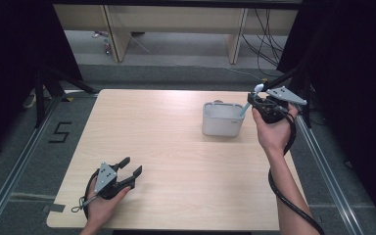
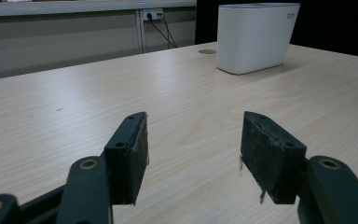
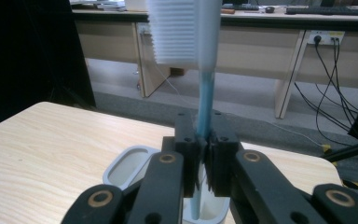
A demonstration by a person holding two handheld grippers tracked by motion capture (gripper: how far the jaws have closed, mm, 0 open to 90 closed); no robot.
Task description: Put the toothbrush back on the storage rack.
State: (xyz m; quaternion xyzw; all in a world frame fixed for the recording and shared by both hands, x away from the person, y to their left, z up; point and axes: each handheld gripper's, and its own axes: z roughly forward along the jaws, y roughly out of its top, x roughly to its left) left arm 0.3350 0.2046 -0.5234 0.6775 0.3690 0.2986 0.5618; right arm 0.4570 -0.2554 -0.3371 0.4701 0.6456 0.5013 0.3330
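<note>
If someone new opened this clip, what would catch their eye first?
Probably the blue toothbrush clamped upright in the right gripper, bristles up, right above the white cup at the table's far right. Next, the left gripper resting near the front left edge, jaws open with nothing between them.
</note>
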